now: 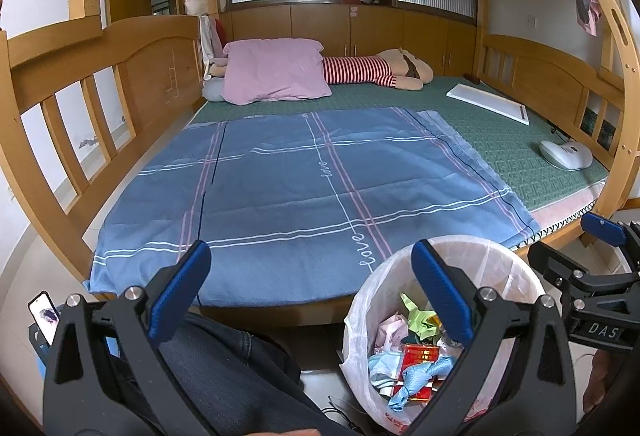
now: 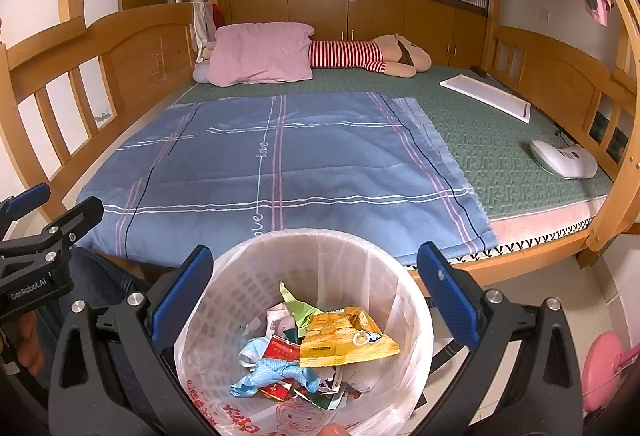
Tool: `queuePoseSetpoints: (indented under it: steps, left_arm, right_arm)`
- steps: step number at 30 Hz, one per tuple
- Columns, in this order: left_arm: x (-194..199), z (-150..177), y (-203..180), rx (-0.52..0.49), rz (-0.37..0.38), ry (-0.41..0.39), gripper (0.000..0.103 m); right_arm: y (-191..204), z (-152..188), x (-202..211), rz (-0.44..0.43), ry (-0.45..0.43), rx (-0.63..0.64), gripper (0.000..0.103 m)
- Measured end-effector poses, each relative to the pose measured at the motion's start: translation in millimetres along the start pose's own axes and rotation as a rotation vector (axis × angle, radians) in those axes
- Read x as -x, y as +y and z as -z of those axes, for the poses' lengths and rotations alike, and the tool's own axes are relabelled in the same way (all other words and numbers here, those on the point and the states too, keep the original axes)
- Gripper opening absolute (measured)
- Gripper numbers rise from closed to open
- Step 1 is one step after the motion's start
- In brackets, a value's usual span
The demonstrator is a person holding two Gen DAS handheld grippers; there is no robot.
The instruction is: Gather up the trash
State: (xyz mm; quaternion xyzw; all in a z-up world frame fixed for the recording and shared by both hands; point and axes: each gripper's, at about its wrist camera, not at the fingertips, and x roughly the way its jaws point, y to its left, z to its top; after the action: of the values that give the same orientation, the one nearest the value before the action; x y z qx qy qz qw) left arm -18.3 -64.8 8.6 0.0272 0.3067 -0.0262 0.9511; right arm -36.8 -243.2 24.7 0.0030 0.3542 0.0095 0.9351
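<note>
A wooden bunk bed (image 2: 132, 36) fills the room, its lower bunk covered by a green mat (image 2: 500, 124). A blue checked sheet (image 2: 280, 164) lies flat over the near left part of the mat, reaching the bed's near edge; its surface is bare. At the far edge lie a pink pillow (image 2: 260, 54) and a striped plush toy (image 2: 360, 56), touching each other. Toward the right edge rest a white board (image 2: 488, 94) and, nearer, a white device (image 2: 564, 158) with a cord. Slatted rails close the left and right sides; the near edge is open.

On the floor just before the near edge stands the bin (image 2: 248, 268), lined with a clear plastic bag. Inside lies the trash: a yellow snack wrapper (image 2: 344, 336), a blue glove (image 2: 276, 376), red packets and crumpled paper.

The right tongs (image 2: 316, 288) hang directly above the bin, jaws wide apart and empty. The left tongs (image 1: 312, 288) sit to the bin's left, also spread wide and empty, with a jeans-clad leg (image 1: 224, 352) beneath them. A phone (image 1: 44, 316) shows at the lower left and a pink object (image 2: 604, 368) on the floor at right.
</note>
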Motion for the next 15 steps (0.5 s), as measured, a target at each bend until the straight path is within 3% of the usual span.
queuePoseSetpoints:
  steps: [15]
  left_arm:
    - [-3.7, 3.2, -0.8, -0.001, 0.008, 0.013, 0.1]
  right_arm:
    - [-3.2, 1.5, -6.9, 0.003, 0.023, -0.008, 0.1]
